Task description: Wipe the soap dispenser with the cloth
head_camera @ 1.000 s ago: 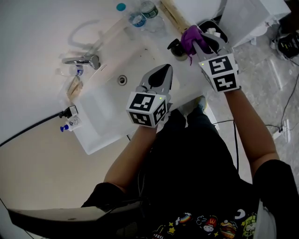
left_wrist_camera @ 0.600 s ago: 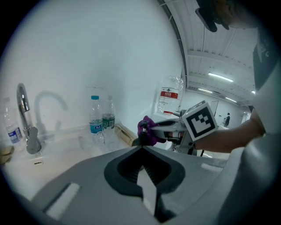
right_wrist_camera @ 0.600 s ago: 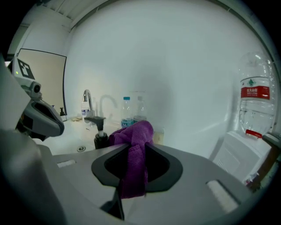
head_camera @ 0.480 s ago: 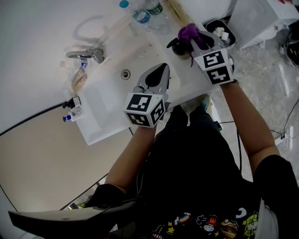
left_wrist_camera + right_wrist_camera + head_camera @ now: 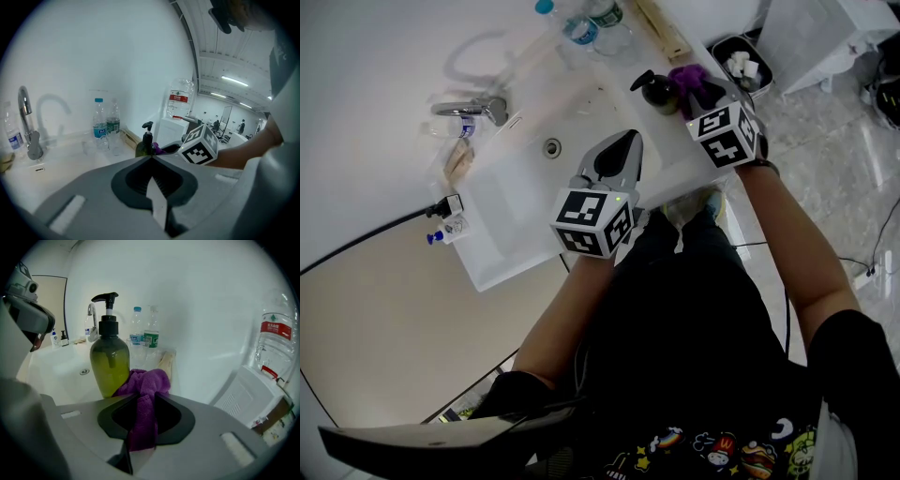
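Observation:
The soap dispenser point(image 5: 109, 363) is an olive-green bottle with a black pump, standing on the sink's rim point(image 5: 659, 92). My right gripper point(image 5: 146, 397) is shut on a purple cloth point(image 5: 149, 380), whose bunched end rests against the bottle's right side. In the head view the cloth point(image 5: 692, 79) lies just right of the dispenser, ahead of my right gripper point(image 5: 705, 96). My left gripper point(image 5: 629, 141) hovers over the basin, shut on nothing, well left of the bottle. From the left gripper view the dispenser point(image 5: 144, 144) shows beyond my left gripper point(image 5: 152, 157).
A white sink basin point(image 5: 520, 192) with a chrome faucet point(image 5: 475, 110) fills the left. Water bottles point(image 5: 587, 22) and a wooden strip point(image 5: 660, 28) line the wall behind the dispenser. A small bin point(image 5: 741, 60) stands on the floor to the right.
My right gripper has carried the cloth from over the dispenser's top down to its right side, so the pump now shows. The left gripper has stayed put.

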Action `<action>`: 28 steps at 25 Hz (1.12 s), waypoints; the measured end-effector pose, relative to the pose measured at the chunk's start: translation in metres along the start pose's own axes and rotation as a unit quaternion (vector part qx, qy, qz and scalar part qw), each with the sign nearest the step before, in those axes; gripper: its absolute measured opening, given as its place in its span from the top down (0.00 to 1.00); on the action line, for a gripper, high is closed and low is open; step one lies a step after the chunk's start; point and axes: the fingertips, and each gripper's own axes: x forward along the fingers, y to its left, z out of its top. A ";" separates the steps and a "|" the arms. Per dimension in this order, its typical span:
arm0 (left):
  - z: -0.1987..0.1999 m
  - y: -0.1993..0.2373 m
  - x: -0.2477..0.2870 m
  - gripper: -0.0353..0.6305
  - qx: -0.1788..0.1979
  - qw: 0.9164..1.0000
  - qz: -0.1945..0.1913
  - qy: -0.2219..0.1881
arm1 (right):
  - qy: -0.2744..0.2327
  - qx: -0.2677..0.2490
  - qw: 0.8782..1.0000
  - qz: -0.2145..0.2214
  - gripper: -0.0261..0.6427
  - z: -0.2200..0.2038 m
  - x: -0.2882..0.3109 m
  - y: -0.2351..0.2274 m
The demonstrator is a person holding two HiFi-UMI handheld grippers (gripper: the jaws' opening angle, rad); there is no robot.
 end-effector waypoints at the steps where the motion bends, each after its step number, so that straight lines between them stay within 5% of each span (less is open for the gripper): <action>1: 0.000 0.001 -0.001 0.94 0.000 1.000 -0.002 -0.001 | 0.004 -0.001 1.000 -0.002 0.80 -0.002 -0.002 0.001; 8: 0.006 0.016 -0.005 0.94 0.004 0.999 -0.036 -0.021 | 0.024 0.033 0.999 -0.017 0.80 -0.016 -0.030 0.023; 15: 0.008 0.047 -0.022 0.94 0.022 0.993 -0.111 -0.032 | 0.032 0.077 0.995 -0.062 0.80 -0.010 -0.055 0.077; 22: 0.000 0.097 -0.054 0.94 0.034 0.986 -0.157 -0.040 | -0.018 0.102 0.988 -0.110 0.80 0.053 -0.048 0.149; 28: -0.003 0.138 -0.079 0.94 0.027 0.986 -0.159 -0.050 | -0.047 0.098 0.986 -0.129 0.80 0.109 -0.036 0.169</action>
